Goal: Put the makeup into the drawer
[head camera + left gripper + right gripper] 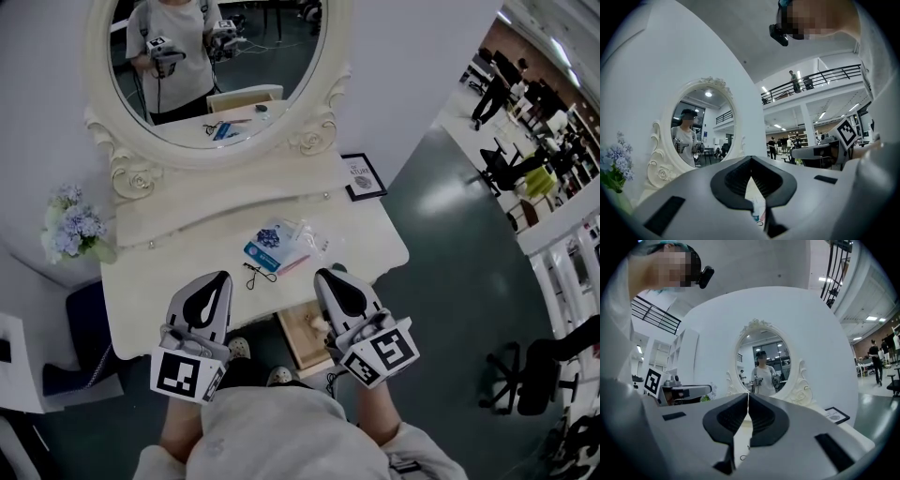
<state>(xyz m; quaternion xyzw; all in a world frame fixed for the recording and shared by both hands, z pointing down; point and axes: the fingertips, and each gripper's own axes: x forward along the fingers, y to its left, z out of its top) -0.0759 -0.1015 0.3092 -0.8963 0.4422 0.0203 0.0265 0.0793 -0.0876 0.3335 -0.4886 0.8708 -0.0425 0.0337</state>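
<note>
Several makeup items lie in the middle of the white dressing table [169, 300]: a blue-and-white packet [265, 246], a pink stick [294, 264] and a dark eyelash curler [258, 275]. Below the table's front edge a drawer [298, 345] with a pale wooden floor stands pulled out. My left gripper [223, 276] hovers over the table's front edge, left of the drawer, shut and empty [751, 159]; the packet [757, 213] shows below its jaws. My right gripper [324, 274] is held above the drawer's right side, shut with nothing in it [748, 394]. The curler [740, 457] peeks out under it.
An oval mirror [131, 173] in a carved white frame rises at the table's back. Blue flowers [73, 225] stand at the left end, a framed card [363, 176] at the right back corner. A dark seat [84, 323] is left of the table, an office chair [525, 375] far right.
</note>
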